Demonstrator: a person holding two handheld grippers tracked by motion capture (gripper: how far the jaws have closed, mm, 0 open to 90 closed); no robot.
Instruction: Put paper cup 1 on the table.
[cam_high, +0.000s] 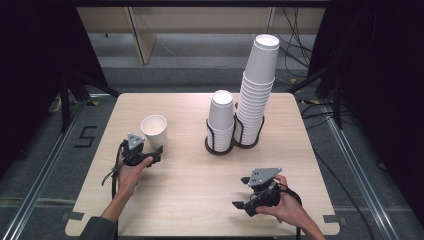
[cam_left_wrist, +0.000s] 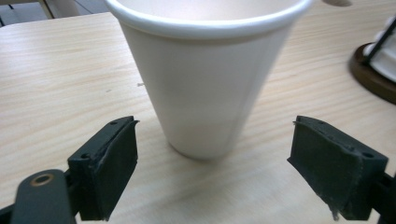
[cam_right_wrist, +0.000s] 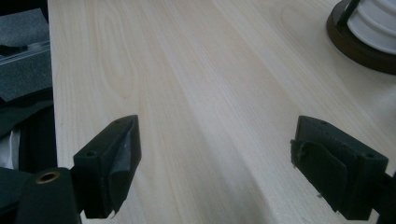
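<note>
We find the jaws of the left gripper (cam_left_wrist: 212, 163) standing wide apart and released, with a single white paper cup (cam_left_wrist: 205, 74) just ahead of them; the pads sit to either side of its base without touching it. The cup stands upright, mouth up, on the tabletop (cam_left_wrist: 60, 84). In the high view we place this cup (cam_high: 154, 131) at the left half of the tabletop (cam_high: 190, 190), just beyond the left gripper (cam_high: 156, 152), which the person's left hand (cam_high: 131, 172) holds.

We find the jaws of the right gripper (cam_right_wrist: 215, 168) likewise released, with nothing but bare wood between them. In the high view the right gripper (cam_high: 241, 192) rests near the front right edge in the right hand (cam_high: 285, 205), well apart from the cup.

Farther back, a short stack of cups (cam_high: 221, 117) and a tall leaning stack (cam_high: 256, 90) stand side by side in a dark wire holder (cam_high: 219, 148).
</note>
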